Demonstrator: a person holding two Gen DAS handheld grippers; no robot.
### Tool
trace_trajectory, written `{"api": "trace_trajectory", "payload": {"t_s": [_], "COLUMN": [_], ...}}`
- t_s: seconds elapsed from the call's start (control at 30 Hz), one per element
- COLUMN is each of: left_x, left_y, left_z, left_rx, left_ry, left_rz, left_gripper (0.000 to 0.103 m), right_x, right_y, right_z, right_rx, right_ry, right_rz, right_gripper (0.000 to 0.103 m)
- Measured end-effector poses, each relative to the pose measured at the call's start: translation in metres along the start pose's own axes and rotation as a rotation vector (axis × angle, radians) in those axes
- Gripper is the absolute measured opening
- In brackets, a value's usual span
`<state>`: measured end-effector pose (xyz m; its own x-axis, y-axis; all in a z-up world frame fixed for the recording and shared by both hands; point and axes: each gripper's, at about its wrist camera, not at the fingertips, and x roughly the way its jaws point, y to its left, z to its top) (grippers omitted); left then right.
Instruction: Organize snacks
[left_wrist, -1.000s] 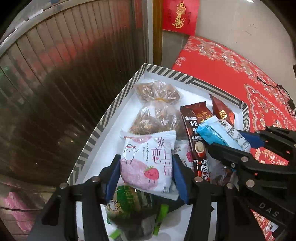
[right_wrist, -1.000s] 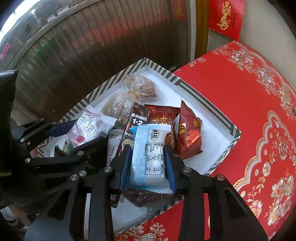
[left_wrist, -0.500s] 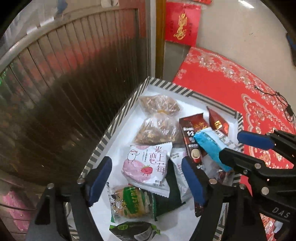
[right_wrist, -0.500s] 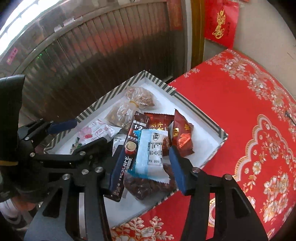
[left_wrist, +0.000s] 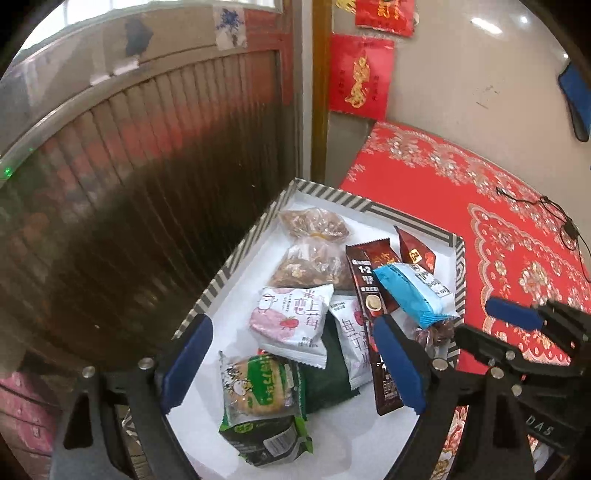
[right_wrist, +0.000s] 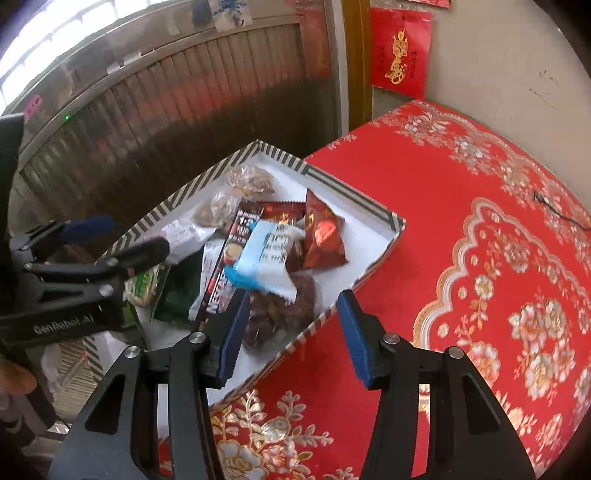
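Claws (left_wrist: 291, 363) (right_wrist: 291, 334) agape, tilted over box (left_wrist: 236, 258)

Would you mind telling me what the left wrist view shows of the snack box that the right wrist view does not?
Only the left wrist view shows the green cracker packet whole and the print on the pink-and-white strawberry packet. Only the right wrist view shows the dark clear bag of dried fruit almost whole, and the box's near right wall. Both show the striped box, the blue-and-white packet lying on the pile, and the left gripper and right gripper open, holding nothing.
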<state>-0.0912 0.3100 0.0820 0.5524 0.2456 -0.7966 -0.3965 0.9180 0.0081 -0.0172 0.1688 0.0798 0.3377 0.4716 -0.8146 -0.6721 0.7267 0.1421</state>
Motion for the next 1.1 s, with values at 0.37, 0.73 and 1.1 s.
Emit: {"api": "trace_trajectory", "payload": {"t_s": [0.37, 0.73, 1.1], "left_x": [-0.001, -0.011, -0.01], "left_y": [0.001, 0.012, 0.014], "left_z": [-0.011, -0.019, -0.021], "left_rx": [-0.008, -0.051, -0.06], "left_ry": [0.024, 0.009, 0.027], "left_rz": [0.101, 0.021, 0.011], "left_gripper": [0.09, 0.09, 0.09], "right_x": [0.003, 0.005, 0.009], "right_y": [0.019, 0.024, 0.028], "right_z": [-0.01, -0.009, -0.009], "right_rx": [-0.008, -0.032, -0.043], "right_ry": [-0.011, -0.01, 0.002], "right_rz": [0.007, 0.006, 0.002], "right_gripper": [0.063, 0.063, 0.063]}}
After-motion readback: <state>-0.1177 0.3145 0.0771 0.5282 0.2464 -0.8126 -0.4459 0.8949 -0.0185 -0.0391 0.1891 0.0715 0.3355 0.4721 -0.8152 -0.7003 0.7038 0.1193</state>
